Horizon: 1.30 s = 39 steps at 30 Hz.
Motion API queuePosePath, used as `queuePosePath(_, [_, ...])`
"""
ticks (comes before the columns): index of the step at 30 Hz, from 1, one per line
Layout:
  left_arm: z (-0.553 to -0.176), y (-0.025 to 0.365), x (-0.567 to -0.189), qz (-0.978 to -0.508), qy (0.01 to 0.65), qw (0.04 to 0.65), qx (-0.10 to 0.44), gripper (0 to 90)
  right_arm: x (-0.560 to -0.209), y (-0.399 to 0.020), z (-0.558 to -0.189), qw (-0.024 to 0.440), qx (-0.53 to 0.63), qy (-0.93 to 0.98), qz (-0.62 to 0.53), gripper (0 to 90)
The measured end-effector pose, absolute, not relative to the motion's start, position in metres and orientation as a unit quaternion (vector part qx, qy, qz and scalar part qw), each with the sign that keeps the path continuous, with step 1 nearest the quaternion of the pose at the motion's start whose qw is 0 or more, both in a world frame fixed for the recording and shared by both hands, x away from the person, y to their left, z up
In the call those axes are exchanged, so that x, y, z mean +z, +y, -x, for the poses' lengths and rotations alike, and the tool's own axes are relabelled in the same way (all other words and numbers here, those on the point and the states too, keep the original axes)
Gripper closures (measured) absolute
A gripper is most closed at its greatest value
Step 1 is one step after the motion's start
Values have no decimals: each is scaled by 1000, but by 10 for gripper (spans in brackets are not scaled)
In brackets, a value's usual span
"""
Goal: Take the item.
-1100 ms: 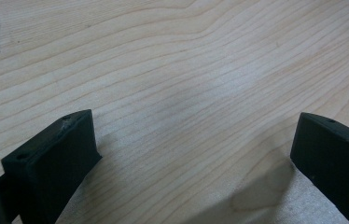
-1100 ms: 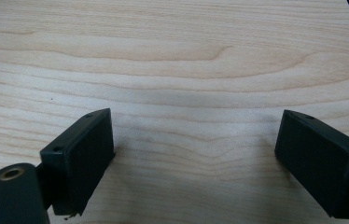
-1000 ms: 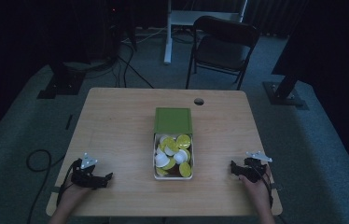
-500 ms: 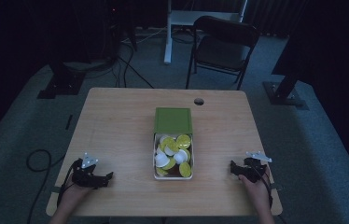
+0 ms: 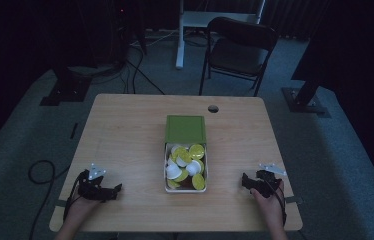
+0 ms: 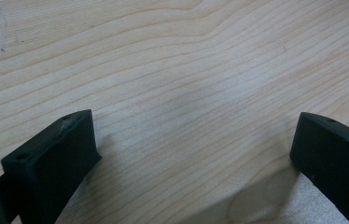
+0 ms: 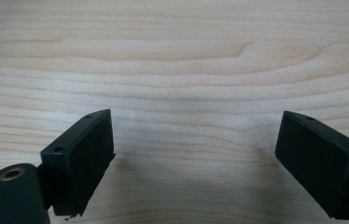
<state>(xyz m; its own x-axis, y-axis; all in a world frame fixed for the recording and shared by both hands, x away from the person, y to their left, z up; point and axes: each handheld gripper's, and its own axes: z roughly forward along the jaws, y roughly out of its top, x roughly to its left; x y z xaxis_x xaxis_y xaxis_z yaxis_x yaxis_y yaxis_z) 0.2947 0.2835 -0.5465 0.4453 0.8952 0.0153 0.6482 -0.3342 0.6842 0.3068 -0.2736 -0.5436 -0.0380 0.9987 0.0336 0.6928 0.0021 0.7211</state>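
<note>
A white box (image 5: 165, 170) sits mid-table, holding several yellow and white capsules (image 5: 186, 164). Its green lid (image 5: 185, 128) lies just behind it, touching its far end. My left gripper (image 5: 117, 189) rests on the wooden table (image 5: 125, 135) near the front left corner and is open. In the left gripper view its jaws stand wide apart over bare wood, left gripper (image 6: 193, 154). My right gripper (image 5: 244, 180) rests near the front right, pointing toward the box, also open. Bare wood lies between its jaws in the right gripper view, right gripper (image 7: 196, 154).
A round cable hole (image 5: 213, 108) is in the table near its far edge. Beyond the table stand a black folding chair (image 5: 239, 50), a white desk frame (image 5: 190, 25) and dark stands on grey carpet. A black cable (image 5: 37, 175) loops on the floor at left.
</note>
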Motion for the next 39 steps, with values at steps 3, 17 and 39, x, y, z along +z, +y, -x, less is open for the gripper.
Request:
queuePosePath(3, [-295,283,-546,-791,490,308,200,5,-536,-270,-305,263,303,651,-645,111])
queuePosePath(17, [-295,283,-546,-793,485,309,199,5,-502,-254,-300,275,337,637,-636,110])
queuePosePath(39, [-295,283,-546,-794,485,309,199,5,-451,-219,-297,275,402,653,-579,111])
